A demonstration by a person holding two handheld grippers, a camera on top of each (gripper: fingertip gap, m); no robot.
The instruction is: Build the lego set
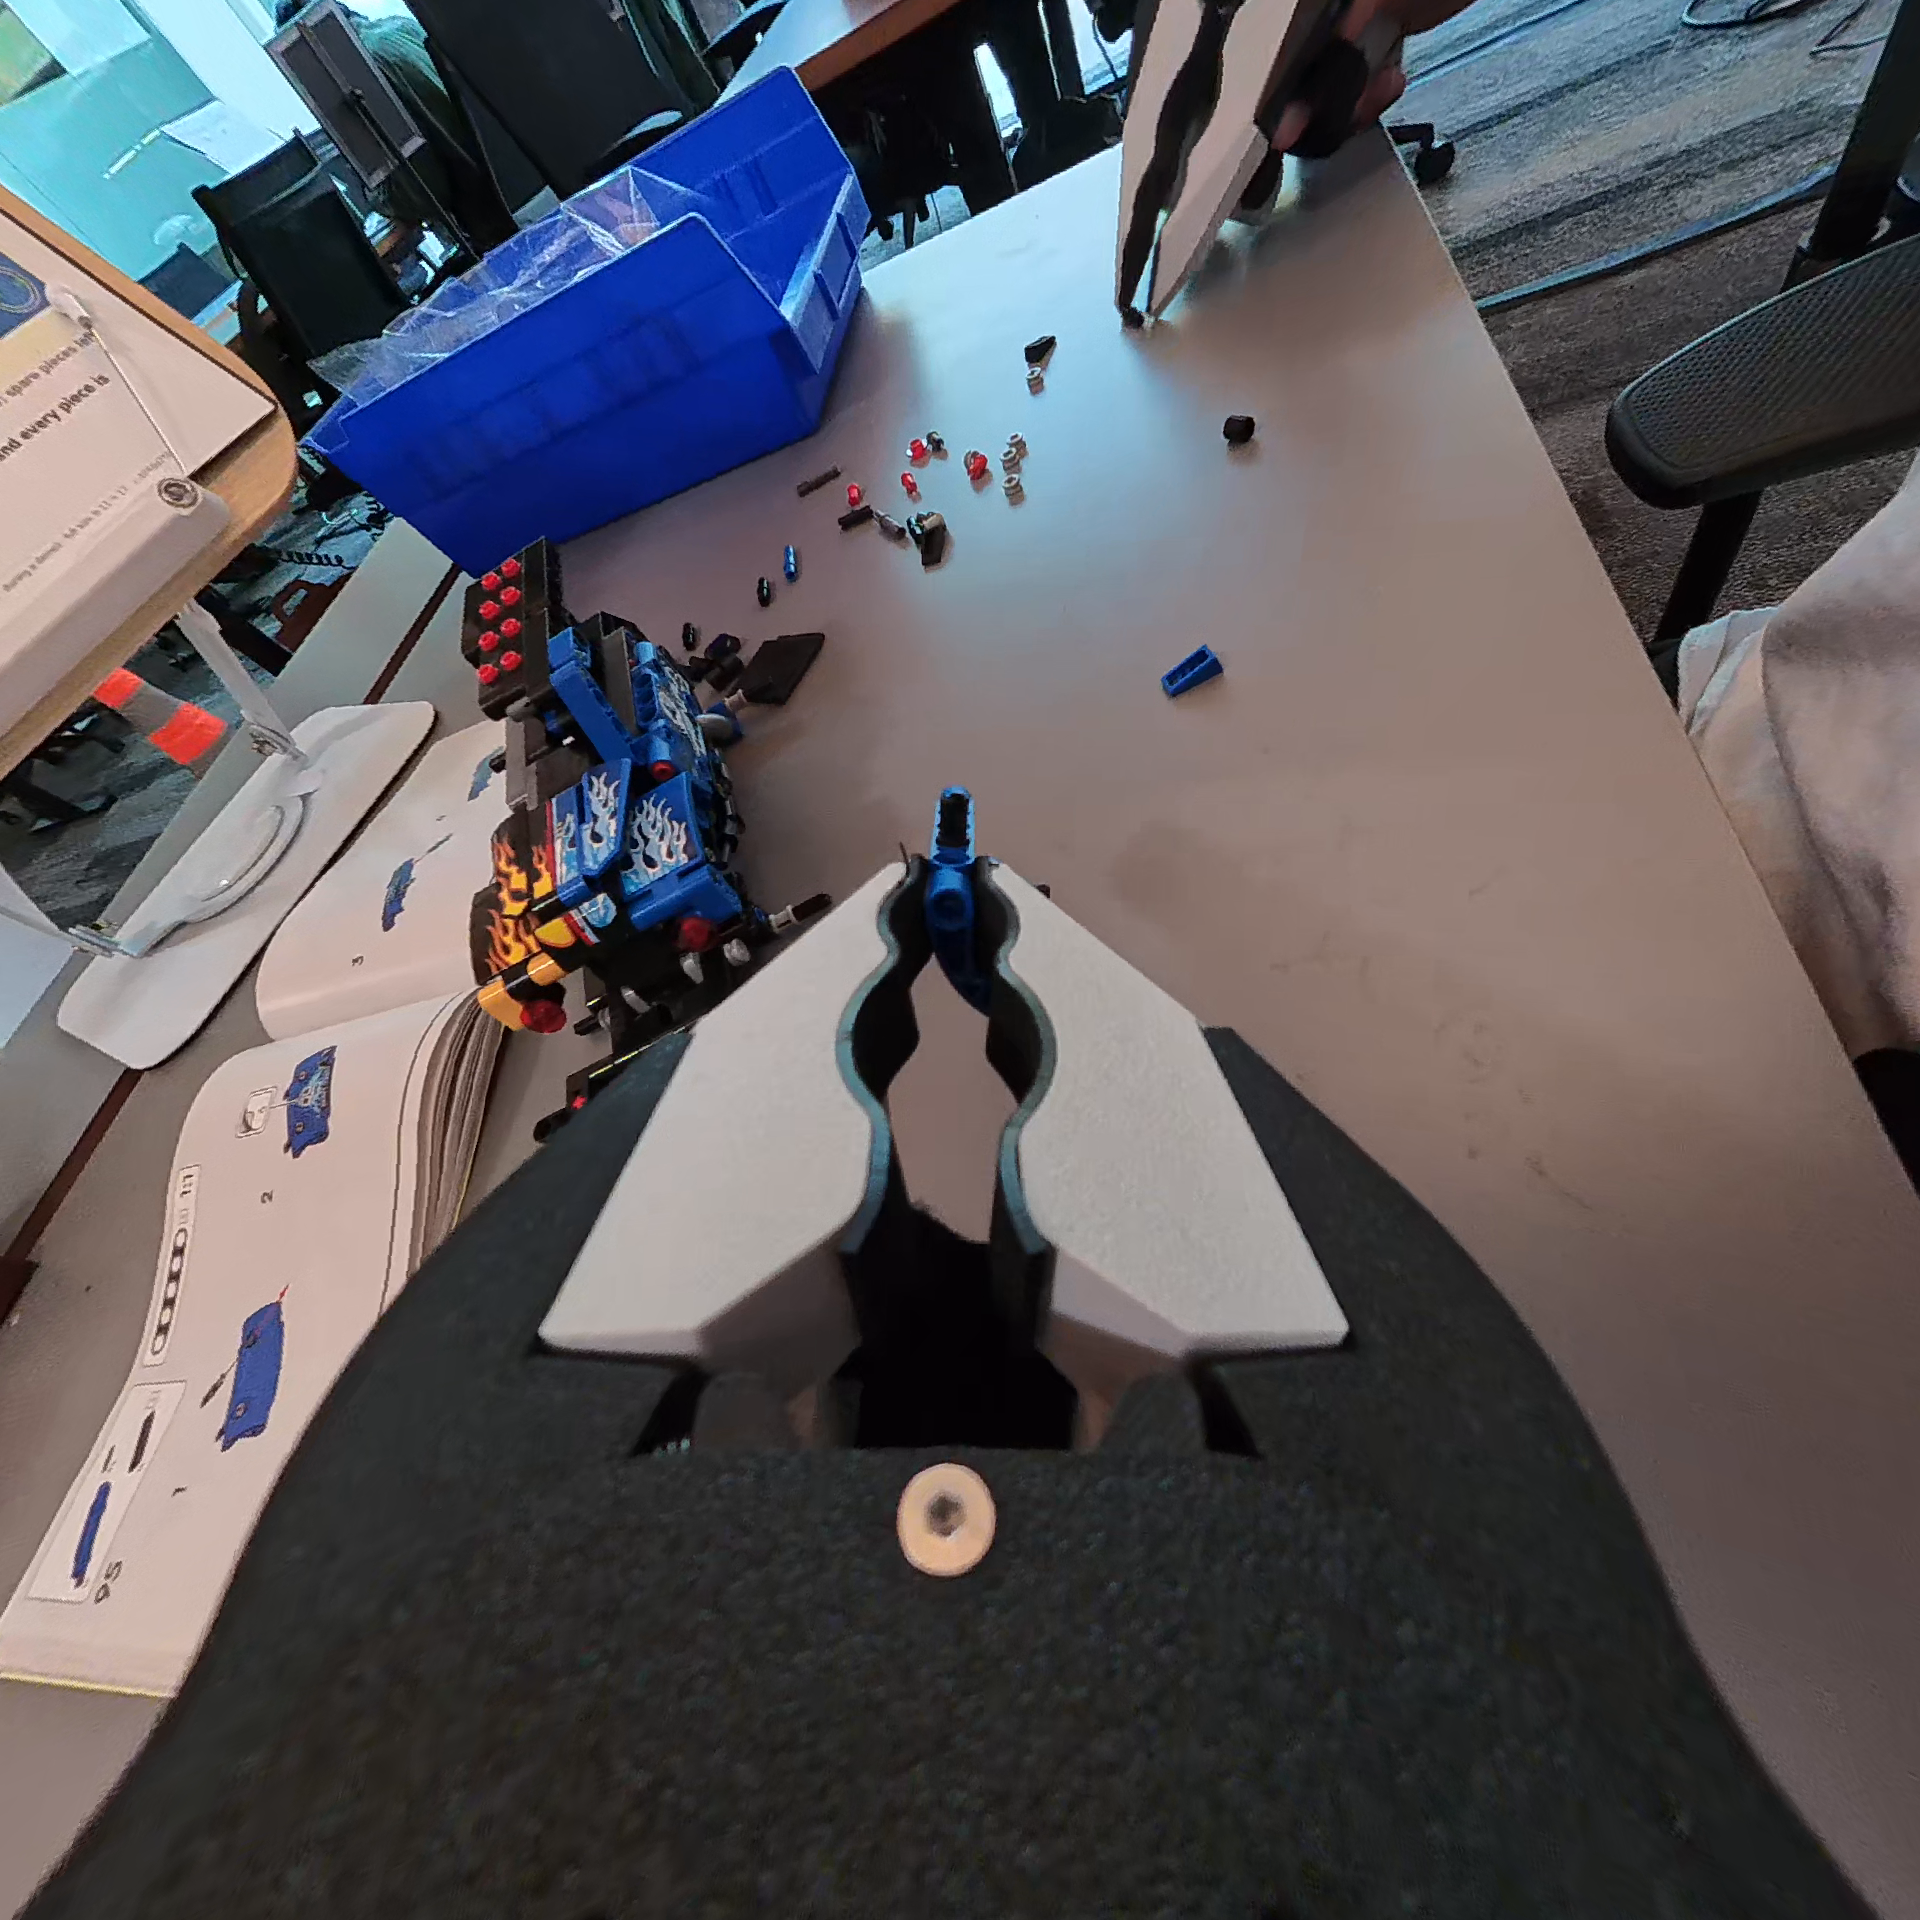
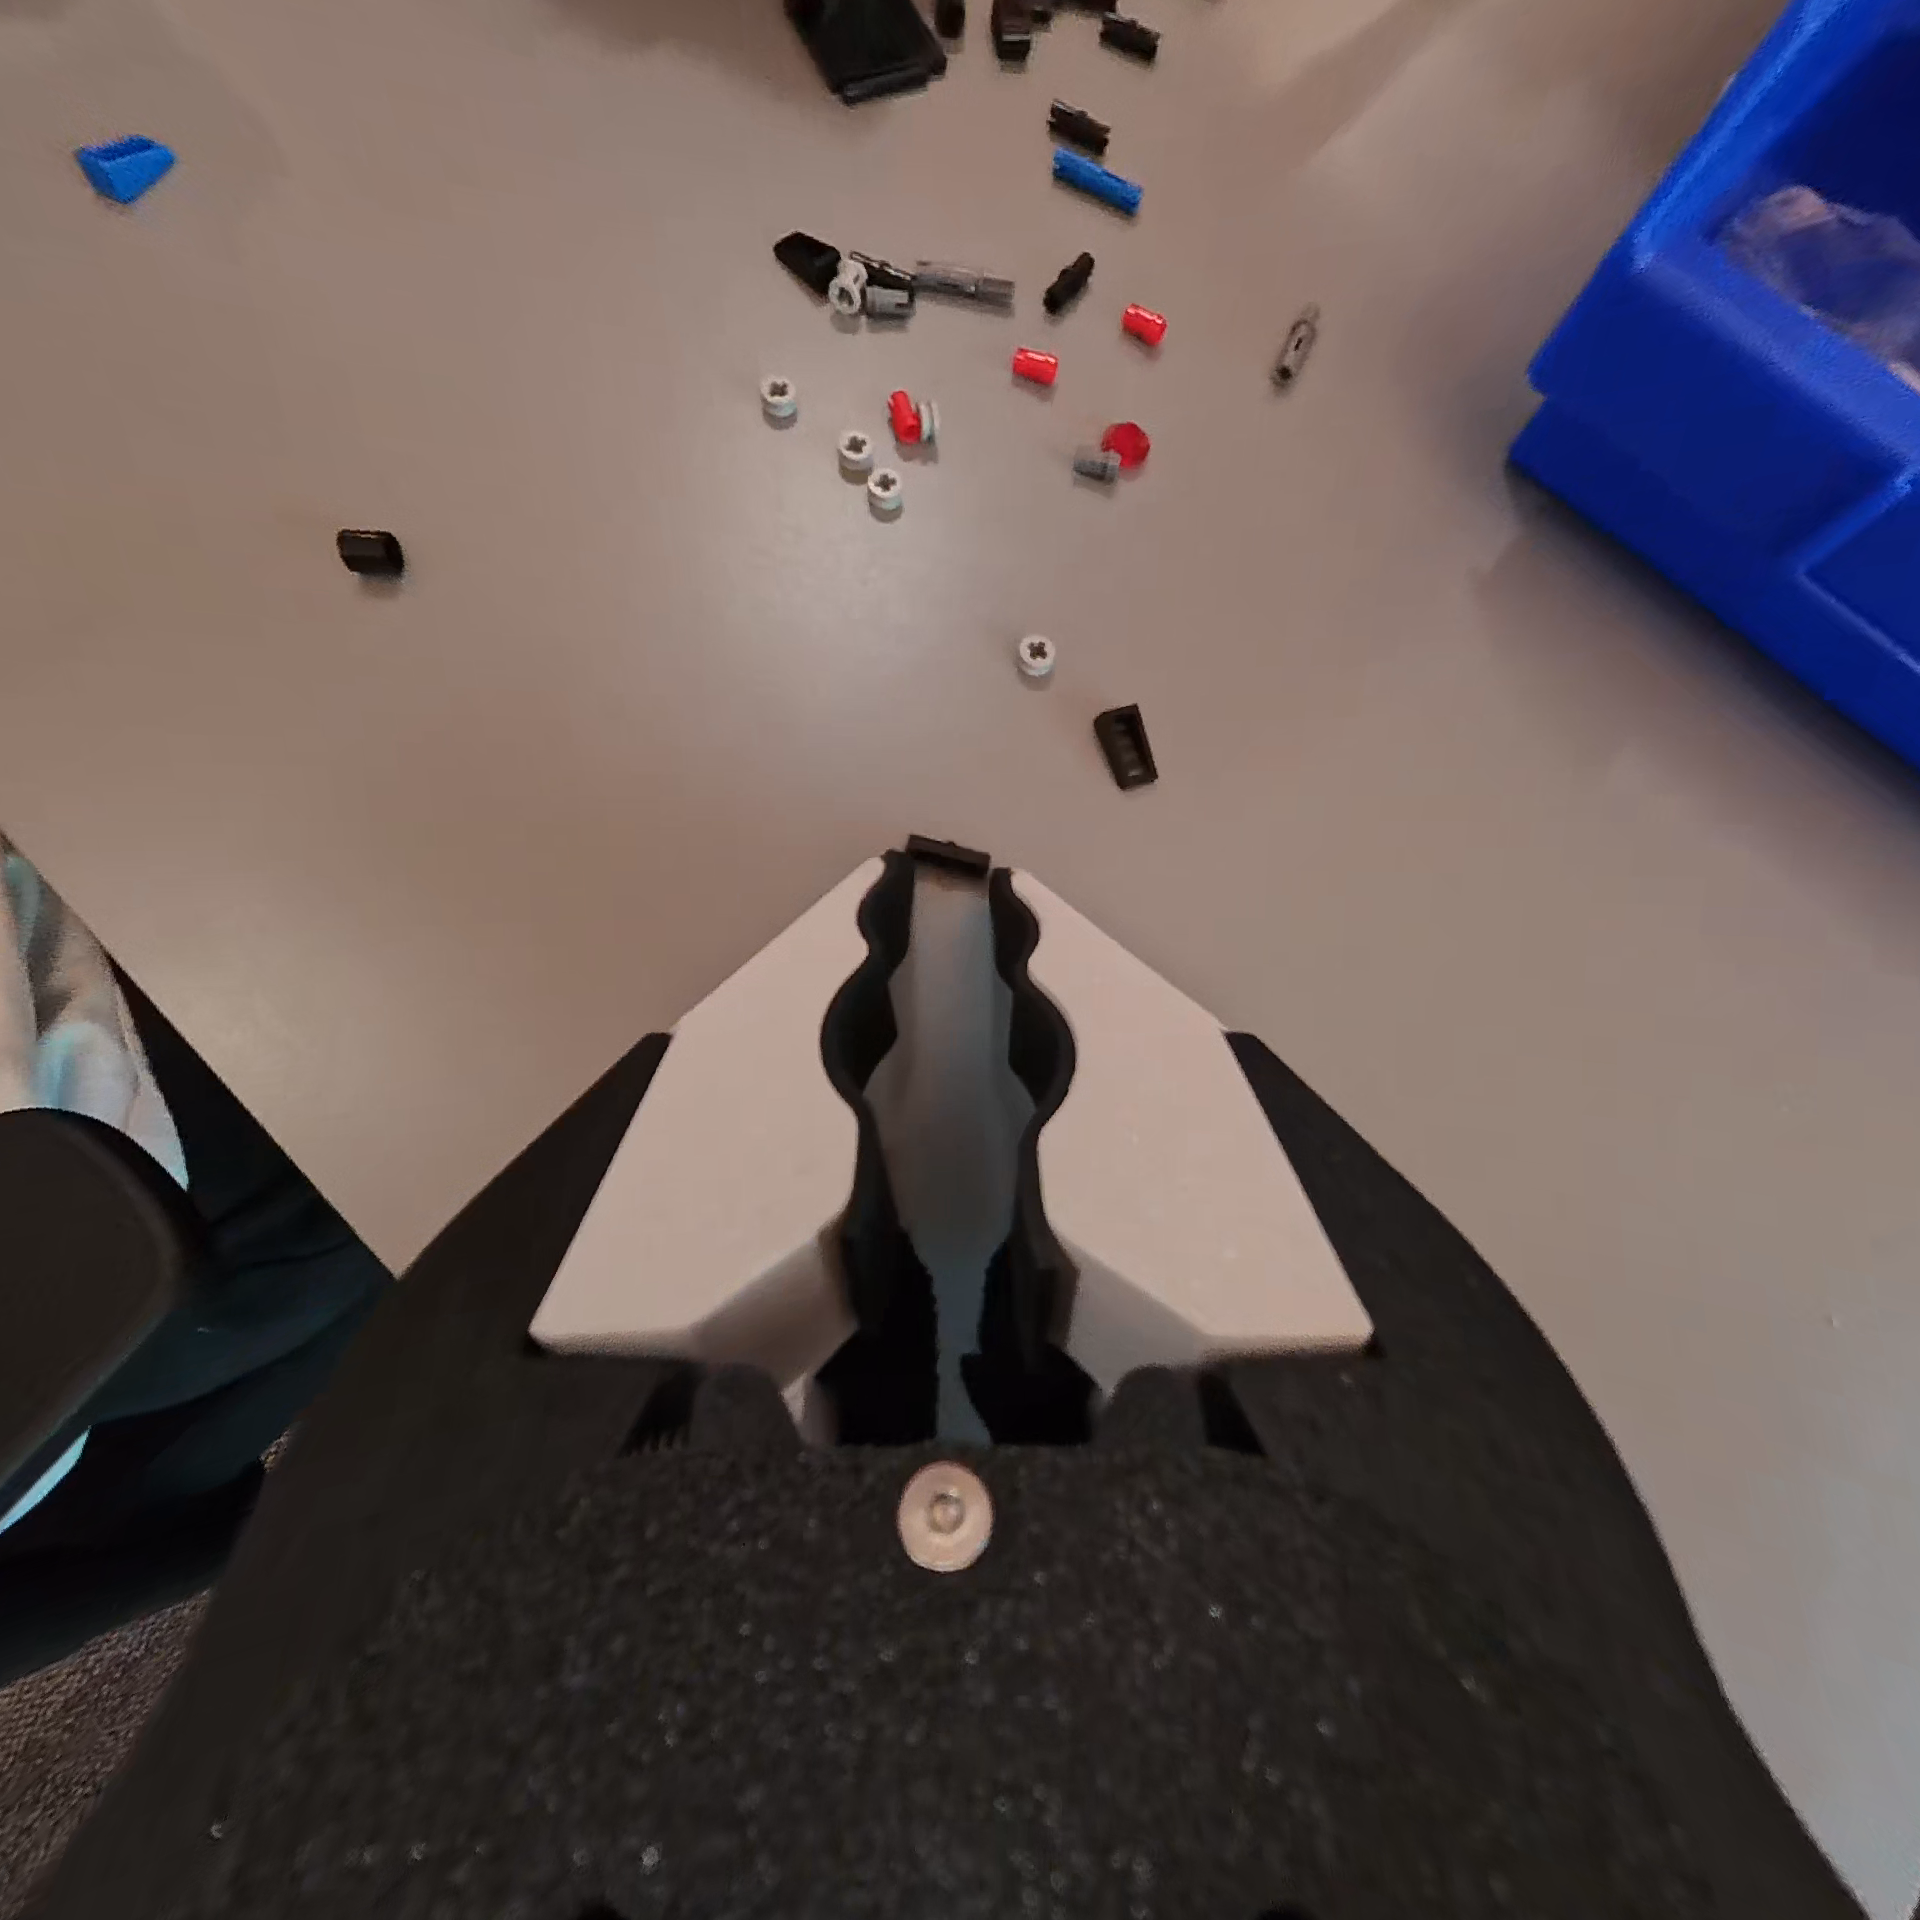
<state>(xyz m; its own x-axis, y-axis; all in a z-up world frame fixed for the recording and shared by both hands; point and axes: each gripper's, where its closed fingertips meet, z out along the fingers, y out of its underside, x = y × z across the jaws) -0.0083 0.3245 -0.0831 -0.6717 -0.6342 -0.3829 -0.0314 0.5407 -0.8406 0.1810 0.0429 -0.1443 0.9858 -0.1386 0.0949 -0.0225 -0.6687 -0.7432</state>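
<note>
Lego truck [image 1: 613, 821] looked mostly built, loose parts beyond it; our left gripper [image 1: 948, 883] pinched a blue beam [image 1: 951, 894], right gripper [image 2: 945, 868] a black pin [image 2: 945, 852].

A blue bin [image 1: 623, 343], perhaps holding clear plastic, beside a white stand [image 1: 239, 821].

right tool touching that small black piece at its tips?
Touching. The right wrist view shows the small black piece pinched between the tips of the right tool, no gap on either side; the left wrist view shows those tips down at the table.
</note>
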